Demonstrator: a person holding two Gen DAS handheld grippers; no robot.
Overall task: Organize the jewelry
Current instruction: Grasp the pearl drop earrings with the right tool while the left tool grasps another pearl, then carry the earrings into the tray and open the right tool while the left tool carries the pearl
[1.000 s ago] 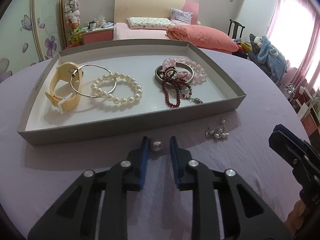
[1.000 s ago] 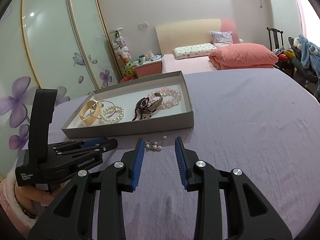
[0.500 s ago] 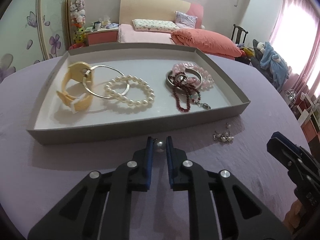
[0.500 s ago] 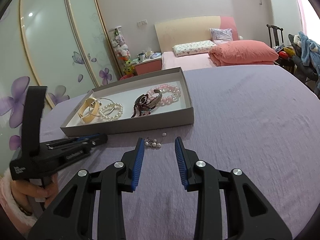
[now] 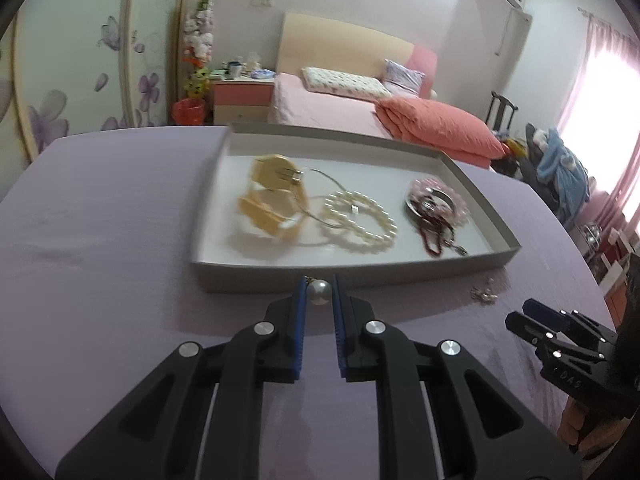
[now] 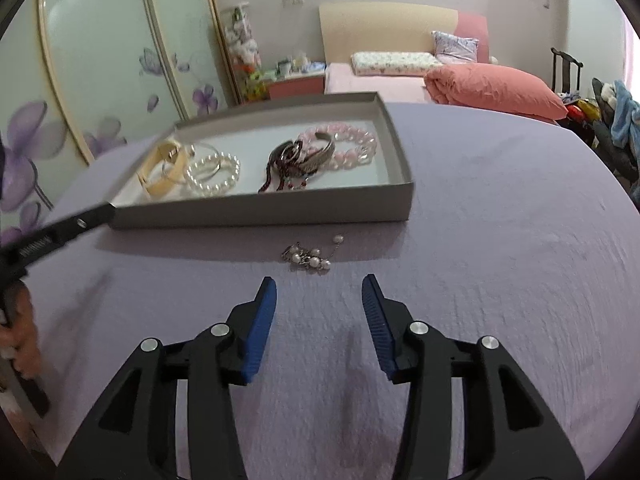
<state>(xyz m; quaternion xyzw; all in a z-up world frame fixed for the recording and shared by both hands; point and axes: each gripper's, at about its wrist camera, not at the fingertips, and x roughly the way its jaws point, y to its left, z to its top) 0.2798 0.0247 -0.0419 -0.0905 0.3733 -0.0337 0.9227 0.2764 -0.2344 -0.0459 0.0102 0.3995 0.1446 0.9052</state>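
My left gripper [image 5: 319, 292] is shut on a pearl earring [image 5: 319, 292] and holds it just in front of the grey tray's near wall [image 5: 360, 274]. The tray holds a yellow watch [image 5: 272, 200], a pearl bracelet [image 5: 360, 222], a pink bead bracelet [image 5: 440, 200] and a dark red bead string [image 5: 434, 238]. My right gripper [image 6: 319, 294] is open and empty above the purple cloth. A small pearl cluster earring [image 6: 310, 258] lies on the cloth just beyond its fingertips, in front of the tray [image 6: 260, 212]; it also shows in the left wrist view [image 5: 485, 295].
The round table is covered with purple cloth [image 6: 500, 240]. The left gripper's body [image 6: 56, 236] reaches in at the left of the right wrist view. A bed [image 5: 340, 96] and a wardrobe [image 6: 100, 80] stand beyond the table.
My left gripper closed on the pearl earring and lifted it, swinging left along the tray's front. My right gripper moved forward toward the pearl cluster earring.
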